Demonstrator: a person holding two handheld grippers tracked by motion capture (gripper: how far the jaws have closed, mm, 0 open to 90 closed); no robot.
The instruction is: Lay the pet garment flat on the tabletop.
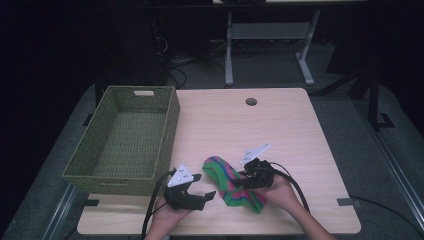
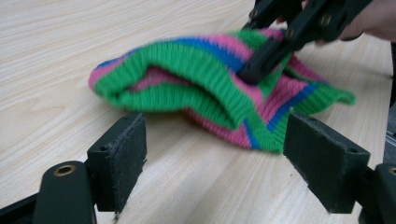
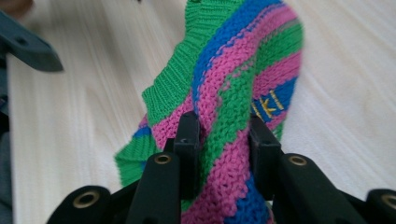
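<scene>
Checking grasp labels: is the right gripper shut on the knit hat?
Shut on it: the right gripper pinches a fold of the knit hat between its jaws.

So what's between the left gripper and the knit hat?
Just bare wooden table between the open left gripper and the striped knit hat, per the left gripper view.

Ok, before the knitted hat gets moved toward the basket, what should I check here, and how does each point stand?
1. Right claw shut on the striped knitted hat: ok, the knit is pinched between its jaws.
2. Left claw open and off the hat: ok, jaws spread, nothing between them.
3. Hat lifted off the table: not ok, it lies on the wood.
4. Green woven basket has room: ok, nothing inside.
5. Grip firm enough for a lift: cannot tell.
</scene>
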